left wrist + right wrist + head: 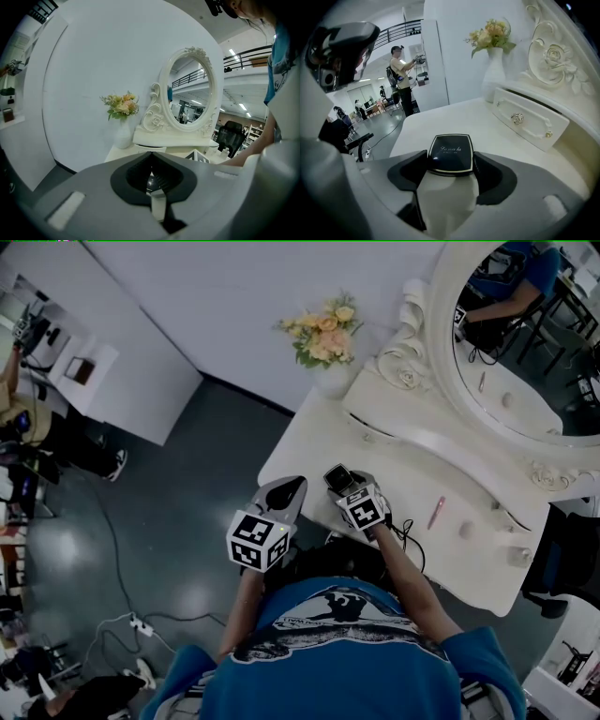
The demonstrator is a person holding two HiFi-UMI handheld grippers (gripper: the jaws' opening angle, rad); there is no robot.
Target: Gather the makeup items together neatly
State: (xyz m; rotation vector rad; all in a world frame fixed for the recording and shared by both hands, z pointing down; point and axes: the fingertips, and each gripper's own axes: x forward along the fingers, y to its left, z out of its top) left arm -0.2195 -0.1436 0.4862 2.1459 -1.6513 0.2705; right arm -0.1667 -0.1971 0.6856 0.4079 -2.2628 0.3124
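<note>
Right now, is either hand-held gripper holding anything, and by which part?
Nothing is gripped. The black compact lies between the right hand-held gripper's open jaws, one at each side. The left hand-held gripper is shut, empty.

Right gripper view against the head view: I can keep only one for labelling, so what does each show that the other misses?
Only the right gripper view: the lettering on the lid of the black compact, which lies between the open jaws of the right gripper. Only the head view: the pink stick, the mirror glass and the left gripper. Both: the compact, the flowers and the white dressing table.
</note>
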